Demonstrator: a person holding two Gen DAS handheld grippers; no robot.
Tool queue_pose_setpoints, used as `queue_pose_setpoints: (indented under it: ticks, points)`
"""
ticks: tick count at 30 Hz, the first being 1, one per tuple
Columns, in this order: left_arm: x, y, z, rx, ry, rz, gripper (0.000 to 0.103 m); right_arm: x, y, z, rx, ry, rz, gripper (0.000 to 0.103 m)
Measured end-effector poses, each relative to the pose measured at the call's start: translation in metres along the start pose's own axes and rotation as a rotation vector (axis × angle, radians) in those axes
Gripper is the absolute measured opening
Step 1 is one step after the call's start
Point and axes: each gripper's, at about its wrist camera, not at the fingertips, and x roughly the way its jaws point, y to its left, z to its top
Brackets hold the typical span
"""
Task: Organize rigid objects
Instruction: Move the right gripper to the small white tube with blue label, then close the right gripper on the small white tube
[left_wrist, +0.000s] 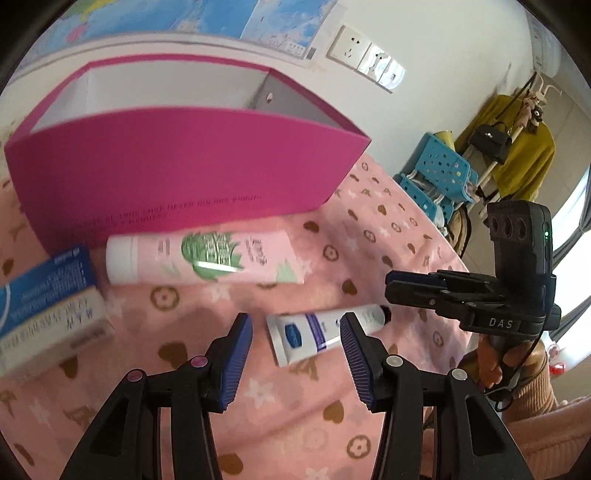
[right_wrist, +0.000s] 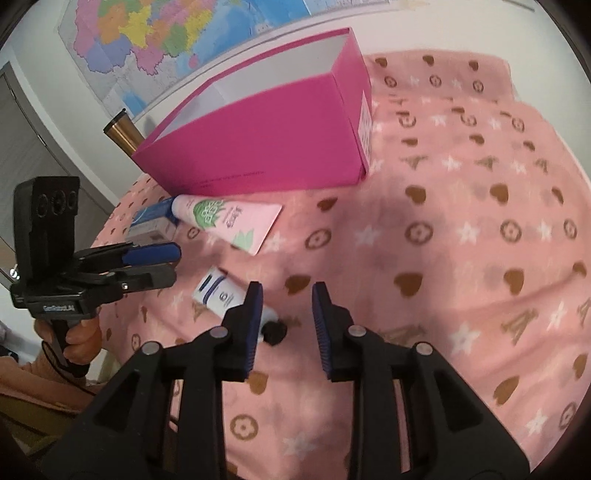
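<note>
Both grippers held out, empty.

The left gripper (left_wrist: 295, 354) has its jaws spread with nothing between them. The right gripper (right_wrist: 287, 325) is likewise parted and empty. A hand (right_wrist: 79, 339) grips the left gripper's handle.

Magenta box (left_wrist: 177, 170) is sitting upright, open-topped, with a pale grey interior. Pink tube (left_wrist: 207, 258) with green leaf print is lying flat just in front of it. Blue-white carton (left_wrist: 48, 306) is lying beside the tube's cap end. Small white tube (right_wrist: 221, 295), black cap, is lying flat nearer, apart.
</note>
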Motion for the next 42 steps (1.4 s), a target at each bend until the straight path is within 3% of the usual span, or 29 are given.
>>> queue_pose_setpoints:
  ticks: [3, 18, 26, 42]
  points:
    - [0.006, -0.002, -0.005, -0.003, 0.023, -0.001, 0.050, 0.002, 0.001, -0.007, 0.007, 0.013, 0.003, 0.038]
    - [0.019, -0.005, -0.010, -0.017, 0.064, 0.007, 0.051, 0.004, 0.004, -0.020, 0.027, 0.020, 0.031, 0.038]
    - [0.021, -0.007, -0.010, -0.012, 0.069, 0.003, 0.056, 0.010, -0.003, -0.018, 0.047, 0.028, 0.055, 0.018]
    - [0.025, -0.017, -0.012, 0.028, 0.071, 0.042, 0.057, 0.016, -0.002, -0.008, 0.044, -0.002, 0.063, 0.025]
